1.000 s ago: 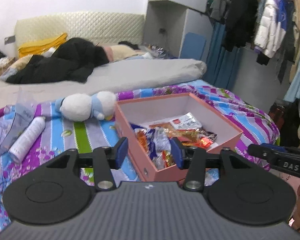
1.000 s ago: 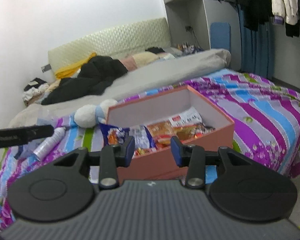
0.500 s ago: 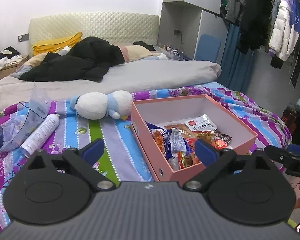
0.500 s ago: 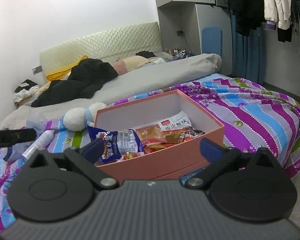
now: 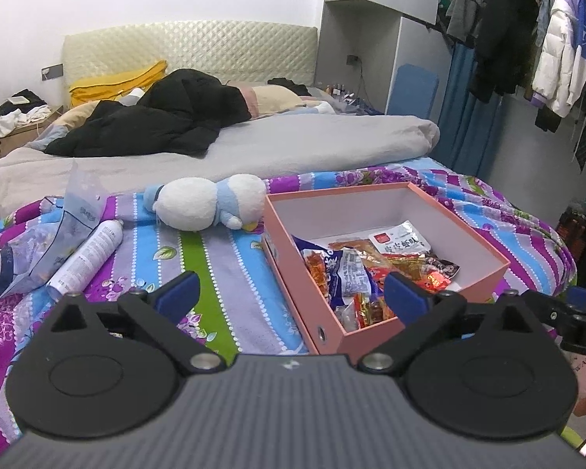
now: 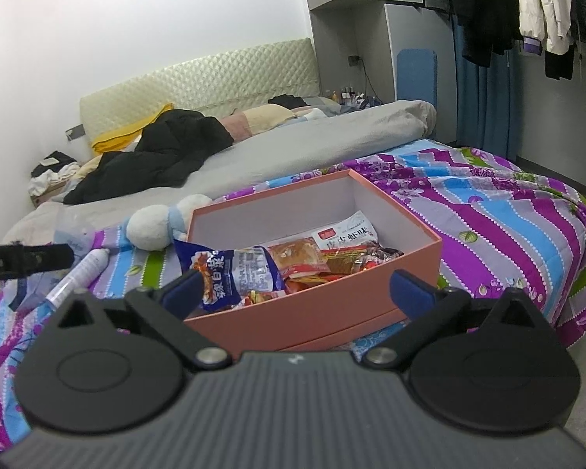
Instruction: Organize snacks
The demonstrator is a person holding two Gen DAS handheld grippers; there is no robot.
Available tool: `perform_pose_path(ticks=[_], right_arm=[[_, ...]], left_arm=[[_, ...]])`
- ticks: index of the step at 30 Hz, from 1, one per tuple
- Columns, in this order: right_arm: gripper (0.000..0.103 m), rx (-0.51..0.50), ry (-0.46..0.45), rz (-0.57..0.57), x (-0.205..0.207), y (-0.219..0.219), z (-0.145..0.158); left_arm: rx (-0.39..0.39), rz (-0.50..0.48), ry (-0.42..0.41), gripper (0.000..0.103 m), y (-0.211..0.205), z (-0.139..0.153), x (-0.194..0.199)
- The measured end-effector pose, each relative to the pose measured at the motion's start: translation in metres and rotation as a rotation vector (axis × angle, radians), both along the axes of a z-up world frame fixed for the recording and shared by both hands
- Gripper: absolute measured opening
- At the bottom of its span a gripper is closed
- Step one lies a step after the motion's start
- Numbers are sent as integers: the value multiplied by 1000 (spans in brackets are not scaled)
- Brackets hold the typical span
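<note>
An open pink box (image 5: 351,211) (image 6: 332,308) sits on the striped bedspread near the bed's foot edge. Inside it lie several snack packets (image 5: 355,269), among them a blue and white one (image 6: 230,269) propped at the near left corner and a white one with a red label (image 6: 347,234). My left gripper (image 5: 291,293) hovers open just short of the box's near corner, nothing between its fingers. My right gripper (image 6: 297,291) is held open in front of the box's long side, also empty.
A white and blue plush toy (image 5: 207,203) lies left of the box. Farther left are a white spray bottle (image 5: 88,258) and a clear plastic bag (image 5: 39,246). A grey duvet and a black coat (image 5: 156,125) cover the far bed. Clothes hang at right.
Both grippers' jaws have spread from narrow to wide open. Both views now sit slightly farther back from the box, which has not moved.
</note>
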State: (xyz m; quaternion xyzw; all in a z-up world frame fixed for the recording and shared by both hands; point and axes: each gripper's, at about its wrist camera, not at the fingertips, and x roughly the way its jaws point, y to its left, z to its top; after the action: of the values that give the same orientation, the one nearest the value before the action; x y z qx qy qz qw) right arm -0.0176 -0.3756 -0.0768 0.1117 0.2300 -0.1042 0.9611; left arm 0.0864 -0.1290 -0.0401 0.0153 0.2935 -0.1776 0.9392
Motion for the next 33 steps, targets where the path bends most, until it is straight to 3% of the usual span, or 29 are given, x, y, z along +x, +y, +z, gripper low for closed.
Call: perform_pose_path(ticks=[14,33], right_arm=[[103,2,13,1,3,1,-2],[103,6,-1,-5,3,-1,-2]], left_arm=[[15,-27,71,102,-11,-11,6],[14,-22,62,102,-12,-8,7]])
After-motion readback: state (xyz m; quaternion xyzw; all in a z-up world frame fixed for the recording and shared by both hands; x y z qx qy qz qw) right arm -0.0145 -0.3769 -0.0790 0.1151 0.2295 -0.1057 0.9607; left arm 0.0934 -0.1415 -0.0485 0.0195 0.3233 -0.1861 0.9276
